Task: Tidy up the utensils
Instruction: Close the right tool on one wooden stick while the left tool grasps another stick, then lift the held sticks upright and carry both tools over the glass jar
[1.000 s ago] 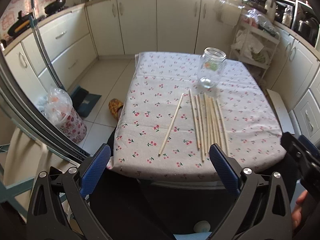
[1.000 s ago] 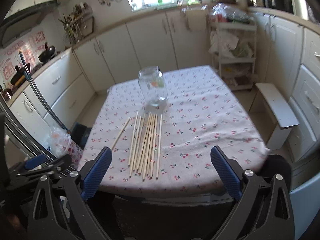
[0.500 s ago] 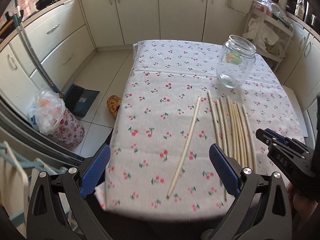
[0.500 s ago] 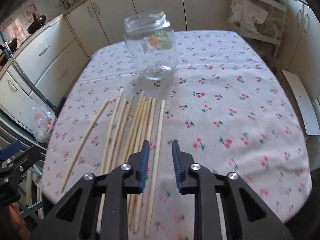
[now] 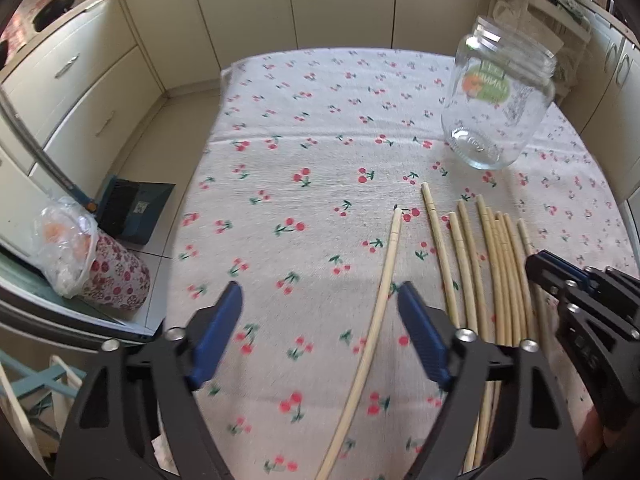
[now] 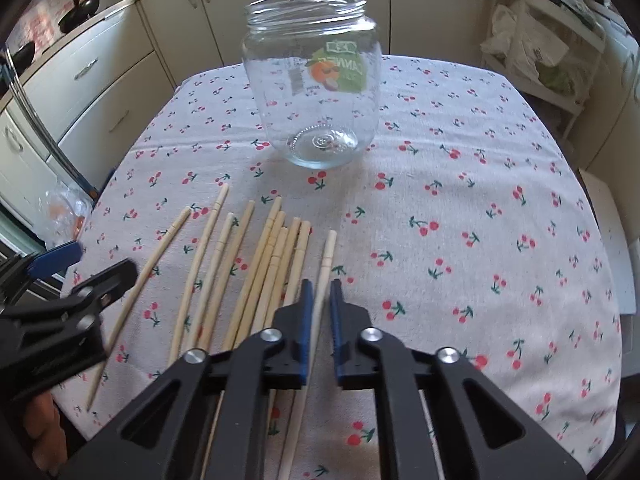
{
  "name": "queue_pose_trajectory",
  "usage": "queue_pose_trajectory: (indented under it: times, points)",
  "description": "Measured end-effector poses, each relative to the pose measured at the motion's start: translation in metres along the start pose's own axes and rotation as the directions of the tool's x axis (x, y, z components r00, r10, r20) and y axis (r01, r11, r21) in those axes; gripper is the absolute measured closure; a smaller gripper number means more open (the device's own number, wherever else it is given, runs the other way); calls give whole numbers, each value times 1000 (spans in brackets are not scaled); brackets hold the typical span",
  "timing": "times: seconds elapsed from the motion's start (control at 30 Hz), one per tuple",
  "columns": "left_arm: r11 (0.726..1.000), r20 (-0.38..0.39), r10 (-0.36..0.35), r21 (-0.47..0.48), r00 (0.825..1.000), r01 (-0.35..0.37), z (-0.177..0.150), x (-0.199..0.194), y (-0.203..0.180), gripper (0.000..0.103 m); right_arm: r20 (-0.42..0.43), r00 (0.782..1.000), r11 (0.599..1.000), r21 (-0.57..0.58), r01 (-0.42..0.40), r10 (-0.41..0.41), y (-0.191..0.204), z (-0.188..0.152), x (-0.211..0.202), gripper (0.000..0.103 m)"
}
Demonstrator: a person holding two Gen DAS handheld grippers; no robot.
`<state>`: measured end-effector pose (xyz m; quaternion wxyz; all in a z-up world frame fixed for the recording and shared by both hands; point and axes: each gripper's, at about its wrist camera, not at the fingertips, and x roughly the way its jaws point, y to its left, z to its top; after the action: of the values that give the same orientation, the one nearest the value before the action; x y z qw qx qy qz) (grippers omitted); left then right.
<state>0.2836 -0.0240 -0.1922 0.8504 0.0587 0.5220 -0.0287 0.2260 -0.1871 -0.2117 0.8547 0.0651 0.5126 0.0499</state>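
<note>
R hand-held gripper (image 6: 319, 300) clenched on outermost chopstick (image 6: 325, 264); L one (image 5: 320, 312) closing, probably astride stray chopstick (image 5: 386, 276).

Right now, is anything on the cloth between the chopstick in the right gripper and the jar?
Nothing visible. The right gripper is shut on the rightmost chopstick; only bare cloth lies between it and the open, empty jar. The other chopsticks lie left of that path.

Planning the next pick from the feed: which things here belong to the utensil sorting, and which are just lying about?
In the job:
- chopsticks in a row on the tablecloth
- rightmost chopstick, between the right gripper jaws
- lone left chopstick, left gripper jaws closing around it
- empty glass jar

Lying about:
- dustpan
- plastic bag
- trolley
</note>
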Motion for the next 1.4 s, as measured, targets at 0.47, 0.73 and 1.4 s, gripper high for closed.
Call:
queue_pose_trajectory:
  times: [0.47,0.73,1.4]
  points:
    - [998,18,-47,45,999,46,27,31,-18,49,-46,998,997,-53,-51,49,-3,8,3,96]
    - [989,30,-130,76,991,128,32,14,-22,98,3,988,983,94,-156,156,-27,4,-9,97]
    - [847,587,-421,-17,691,531,171,-131,-36,98,367,903,901,274,-335,224,-92,30,-70,97]
